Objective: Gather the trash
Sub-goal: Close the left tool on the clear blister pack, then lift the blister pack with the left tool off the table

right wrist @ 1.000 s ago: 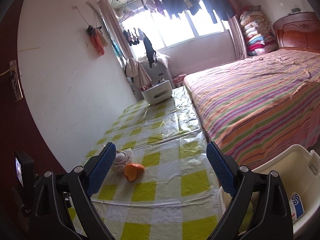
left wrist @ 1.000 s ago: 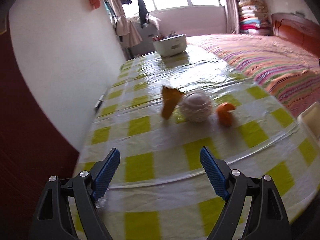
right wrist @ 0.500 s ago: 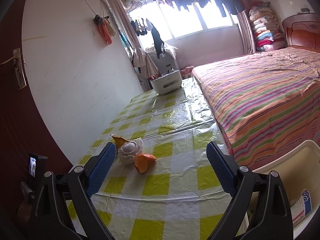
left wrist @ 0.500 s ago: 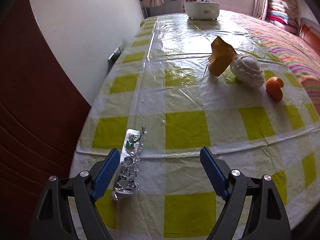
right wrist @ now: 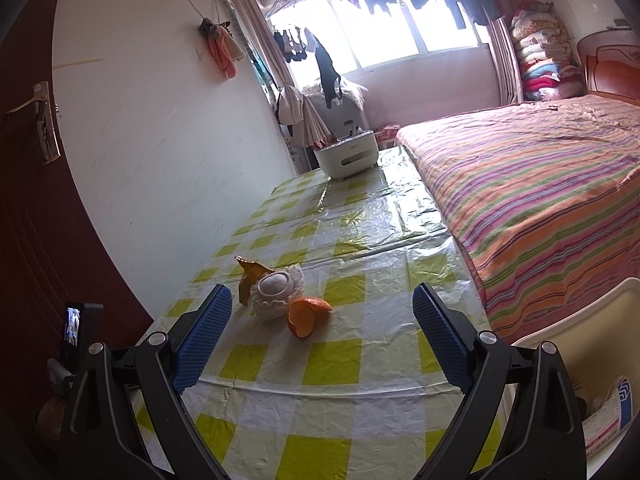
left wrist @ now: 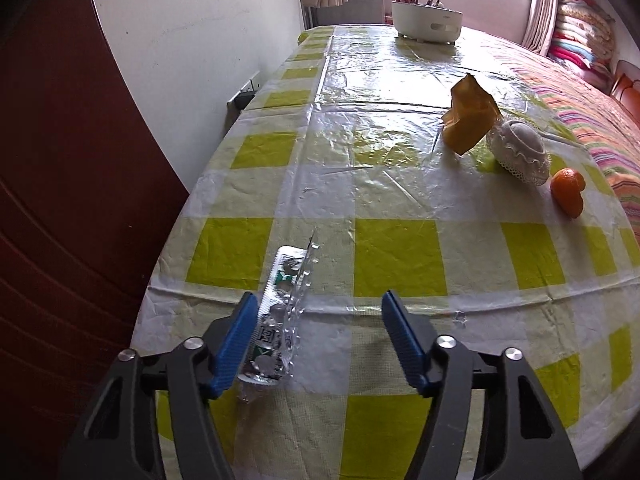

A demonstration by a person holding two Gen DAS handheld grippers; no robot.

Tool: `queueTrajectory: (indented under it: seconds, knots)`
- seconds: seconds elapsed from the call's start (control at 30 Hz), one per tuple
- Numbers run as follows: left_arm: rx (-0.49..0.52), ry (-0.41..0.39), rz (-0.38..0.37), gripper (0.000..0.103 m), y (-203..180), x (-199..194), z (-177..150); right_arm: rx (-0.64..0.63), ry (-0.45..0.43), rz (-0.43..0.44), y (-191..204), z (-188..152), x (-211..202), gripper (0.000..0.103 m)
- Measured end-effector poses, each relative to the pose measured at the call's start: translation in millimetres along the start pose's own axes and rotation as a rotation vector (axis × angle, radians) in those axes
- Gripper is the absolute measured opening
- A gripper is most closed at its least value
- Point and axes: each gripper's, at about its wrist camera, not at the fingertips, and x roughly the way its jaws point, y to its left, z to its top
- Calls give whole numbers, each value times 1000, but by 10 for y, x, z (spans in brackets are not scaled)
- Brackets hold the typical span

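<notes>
checked table [left wrist: 400, 256] carries blister pack [left wrist: 280, 304], yellow wrapper [left wrist: 470, 122], foam net [left wrist: 520, 152], orange peel [left wrist: 568, 192], white container [left wrist: 426, 26].

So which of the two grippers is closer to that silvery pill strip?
Left. The left gripper, whose jaws have just been closing, has the pill strip between its fingers, against one pad. The right gripper points toward the orange peel; the strip is not in its view.

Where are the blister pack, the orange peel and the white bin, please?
blister pack [left wrist: 285, 307]: left wrist view, foil middle.
orange peel [right wrist: 305, 315]: right wrist view, inner curve.
white bin [right wrist: 568, 322]: right wrist view, rim.
</notes>
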Motion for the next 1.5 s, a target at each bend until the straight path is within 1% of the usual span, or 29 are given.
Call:
queueTrajectory:
  seconds: [0.17,0.37,0.4,0.47,0.57,0.6,0.67,0.8,0.93,1.0,1.2,1.37,1.4,1.43,1.5]
  knots:
    - [-3,-9,7,49,37,-22,-2,-8,23,6,56,-24,99,90]
    - [-18,-19,-4,29,103,-43,8,-32,98,19,134,-36,377,90]
    - [-21,-19,-7,28,108,-41,15,-33,111,21,144,-39,425,90]
    - [-31,-17,-24,24,135,-51,22,-39,139,18,156,-53,525,90]
    - [-61,-10,-83,23,197,-68,19,-43,181,15,157,-72,651,91]
    - [-67,-10,-95,22,209,-75,20,-43,192,13,157,-78,688,90]
    - [-82,-18,-111,13,239,-97,27,-48,216,9,161,-90,762,91]
    - [-126,-16,-177,13,319,-130,32,-51,253,8,174,-111,876,90]
    - [-174,-34,-216,9,440,-181,46,-41,268,6,171,-130,910,90]
    - [-201,-39,-235,9,509,-198,48,-42,268,12,194,-131,900,90]
    - [-225,-48,-252,6,570,-205,51,-53,273,15,252,-133,920,90]
    - [-209,-54,-252,5,550,-233,46,-57,291,17,272,-149,1004,90]
    - [-199,-55,-239,6,539,-234,46,-59,298,18,275,-152,1027,90]
    - [-165,-60,-222,6,501,-240,46,-57,301,21,275,-156,1038,90]
    - [-115,-81,-172,6,428,-267,46,-51,305,27,277,-164,1048,90]
